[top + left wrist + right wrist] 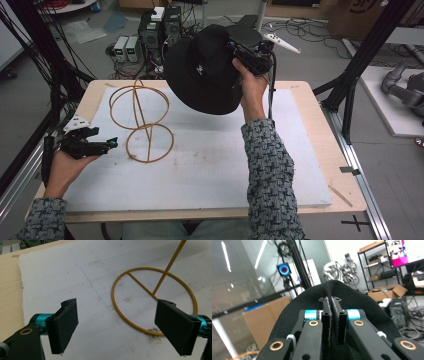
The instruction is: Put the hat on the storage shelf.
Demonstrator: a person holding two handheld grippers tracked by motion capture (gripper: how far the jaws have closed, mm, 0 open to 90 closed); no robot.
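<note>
A black brimmed hat [202,70] hangs in the air over the far middle of the table, its brim pinched by my right gripper [239,50]. In the right gripper view the two jaws stand pressed together on a fold of the hat [362,302]. A yellow wire stand [141,121], a ring base with an upright loop on top, stands on the white board at the left. My left gripper [111,144] rests low at the left edge, open, pointing at the stand's base ring [155,298], which lies just beyond the empty fingertips [63,325].
The white foam board [210,165] covers most of the wooden table [325,150]. Black frame posts [360,60] rise at both sides. Computers and cables [150,35] sit on the floor behind the table.
</note>
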